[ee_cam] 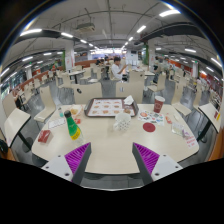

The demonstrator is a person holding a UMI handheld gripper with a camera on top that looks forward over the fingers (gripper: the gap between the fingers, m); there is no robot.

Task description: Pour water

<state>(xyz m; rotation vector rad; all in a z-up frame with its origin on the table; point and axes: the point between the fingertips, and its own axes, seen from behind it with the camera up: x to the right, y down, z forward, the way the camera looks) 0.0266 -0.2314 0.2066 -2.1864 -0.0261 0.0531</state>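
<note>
The round white table (110, 150) carries a rectangular dark tray (108, 107) on its far side. A green conical plastic bottle (72, 126) stands upright ahead of the left finger. The gripper (112, 160) is spread wide, holding nothing; its magenta pads (77, 155) are well apart.

A bottle (72, 125) stands at the left of the desk (110, 150), a tray (110, 107) at its far edge, cups (157, 104) to the right; a person (118, 72) stands beyond
</note>
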